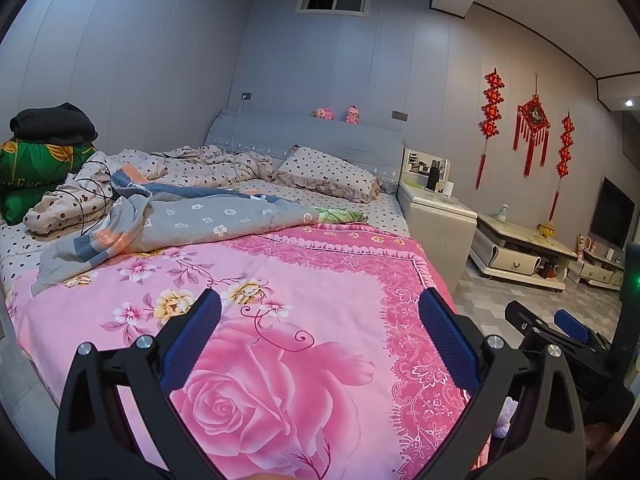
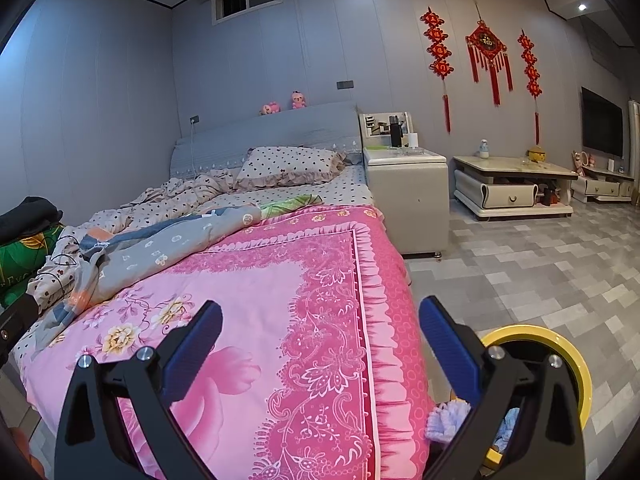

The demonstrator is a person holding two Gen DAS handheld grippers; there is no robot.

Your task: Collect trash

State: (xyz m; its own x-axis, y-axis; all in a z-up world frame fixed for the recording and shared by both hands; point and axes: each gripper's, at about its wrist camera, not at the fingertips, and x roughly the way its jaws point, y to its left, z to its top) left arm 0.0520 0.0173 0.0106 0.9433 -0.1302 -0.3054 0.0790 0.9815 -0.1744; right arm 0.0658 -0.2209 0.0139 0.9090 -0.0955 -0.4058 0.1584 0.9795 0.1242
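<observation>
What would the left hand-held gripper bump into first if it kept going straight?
Probably the pink flowered quilt on the bed; the open left hand-held gripper points low across it, though depth is unclear.

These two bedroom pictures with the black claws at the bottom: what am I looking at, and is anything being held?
No robot here: a person carries two hand-held grippers, each with a fisheye camera looking along its fingers. One picture is from the left gripper, the other from the right gripper. Both hover over a bed with a pink floral quilt, a grey blanket and a dotted pillow. Both are open and hold nothing. A yellow-rimmed bin stands on the floor beside the bed, probably for the trash.
</observation>
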